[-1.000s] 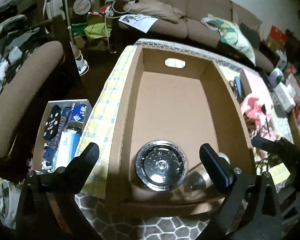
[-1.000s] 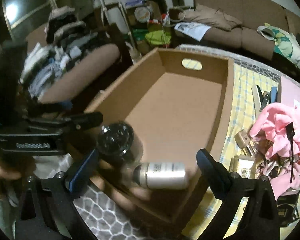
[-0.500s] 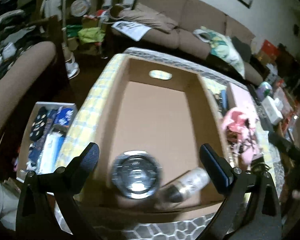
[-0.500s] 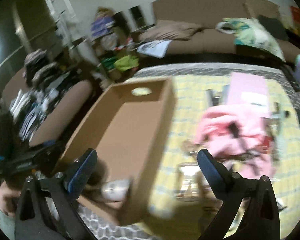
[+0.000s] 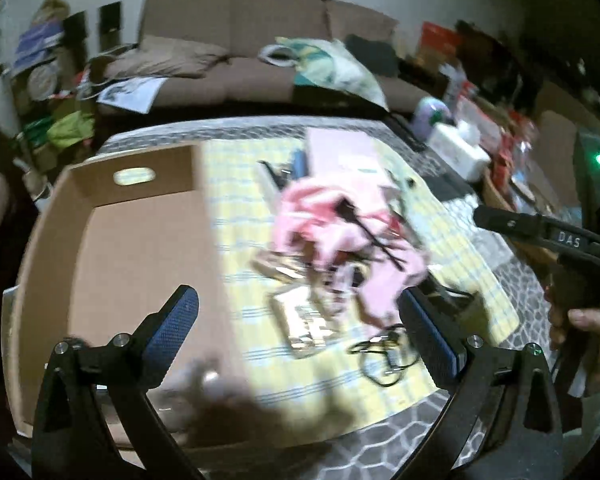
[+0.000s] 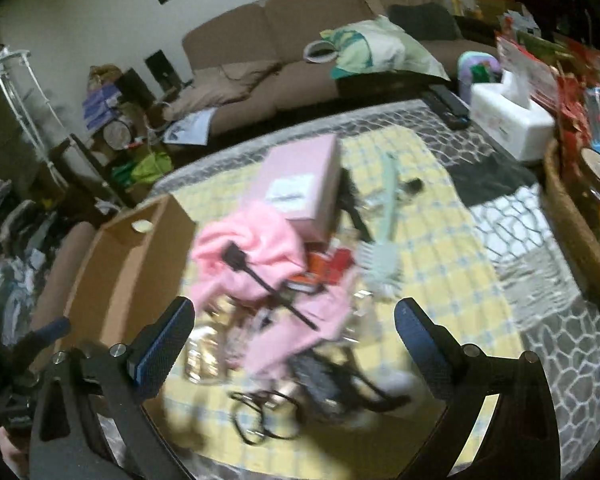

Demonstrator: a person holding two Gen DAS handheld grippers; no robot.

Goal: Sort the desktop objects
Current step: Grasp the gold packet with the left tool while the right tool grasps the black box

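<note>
A brown cardboard box (image 5: 132,248) stands at the left of the yellow checked cloth (image 5: 240,184); it also shows in the right wrist view (image 6: 128,264). A pile of clutter lies beside it: a pink cloth (image 6: 252,248), a black brush (image 6: 268,280), a pink carton (image 6: 300,180), a pale green brush (image 6: 384,232), black cables (image 6: 268,412). My left gripper (image 5: 300,332) is open and empty above the box's right wall. My right gripper (image 6: 296,344) is open and empty above the pile. The view is blurred.
A brown sofa (image 6: 300,40) with a cushion stands behind the table. A white tissue box (image 6: 512,120) and a wicker basket (image 6: 576,220) are at the right. A padded chair (image 6: 60,272) is left of the box.
Both grippers have swung right, from over the box and its jar and bottle toward the clutter pile. Both stay open.
</note>
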